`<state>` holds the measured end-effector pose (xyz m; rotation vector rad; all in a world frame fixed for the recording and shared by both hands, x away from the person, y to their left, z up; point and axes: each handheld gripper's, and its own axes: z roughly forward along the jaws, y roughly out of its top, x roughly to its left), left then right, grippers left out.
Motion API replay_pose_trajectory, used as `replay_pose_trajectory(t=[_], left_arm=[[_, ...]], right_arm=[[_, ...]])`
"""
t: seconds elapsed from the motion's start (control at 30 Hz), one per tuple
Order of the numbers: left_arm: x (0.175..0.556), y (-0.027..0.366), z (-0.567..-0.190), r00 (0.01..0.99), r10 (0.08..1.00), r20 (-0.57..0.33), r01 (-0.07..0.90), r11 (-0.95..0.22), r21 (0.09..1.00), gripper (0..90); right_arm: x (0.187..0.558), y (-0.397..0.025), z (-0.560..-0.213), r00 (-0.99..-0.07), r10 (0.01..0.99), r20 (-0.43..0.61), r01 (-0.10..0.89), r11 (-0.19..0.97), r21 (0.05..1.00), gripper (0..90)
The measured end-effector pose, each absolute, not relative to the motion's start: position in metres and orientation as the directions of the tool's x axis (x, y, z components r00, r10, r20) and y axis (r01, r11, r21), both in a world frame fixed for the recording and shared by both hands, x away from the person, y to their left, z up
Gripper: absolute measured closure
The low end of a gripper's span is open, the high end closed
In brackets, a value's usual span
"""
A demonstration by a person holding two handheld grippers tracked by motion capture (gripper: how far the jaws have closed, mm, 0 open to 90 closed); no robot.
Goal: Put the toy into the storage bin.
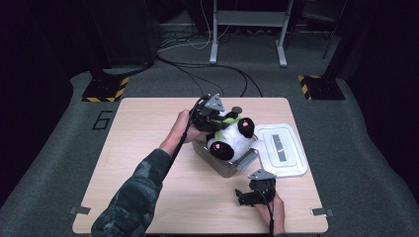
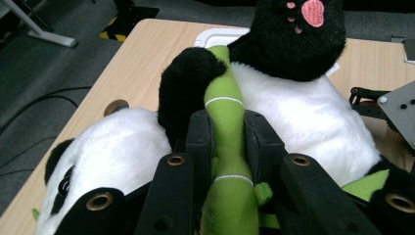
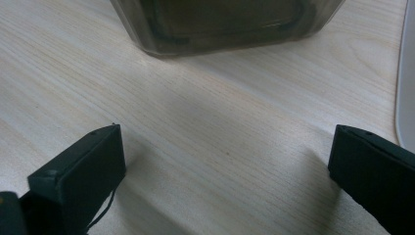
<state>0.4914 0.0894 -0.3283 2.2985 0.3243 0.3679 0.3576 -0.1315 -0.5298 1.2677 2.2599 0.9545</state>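
A black-and-white panda plush (image 1: 232, 139) with pink paw pads lies half in a clear tub (image 1: 225, 168) at the middle of the table. In the left gripper view its white belly (image 2: 303, 107) is close up, and a green bamboo stalk (image 2: 225, 98) sewn to it runs between my jaws. My left gripper (image 1: 210, 117) (image 2: 227, 128) is shut on that stalk, at the tub's far side. My right gripper (image 1: 245, 196) (image 3: 225, 147) stands open just over the table, near the front edge, facing the tub's near wall (image 3: 220, 24) with nothing between its jaws.
A white lid (image 1: 281, 150) (image 3: 407, 73) lies flat to the right of the tub. A small round object (image 1: 237, 109) (image 2: 116, 106) sits near the table's far edge. Cables and stand feet lie on the floor beyond the table.
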Motion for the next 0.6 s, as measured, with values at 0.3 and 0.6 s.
replay_pose_trajectory(t=[0.3,0.6], left_arm=[[0.496,0.088,-0.336,0.927,0.357,0.119,0.156,-0.653,0.741,71.9],[0.497,0.099,-0.329,0.875,0.473,0.101,0.229,-0.588,0.775,31.9]], right_arm=[[0.357,-0.132,-0.53,-0.529,0.849,0.005,0.595,0.367,0.715,0.0],[0.358,-0.132,-0.53,-0.53,0.848,-0.008,0.589,0.375,0.716,0.0]])
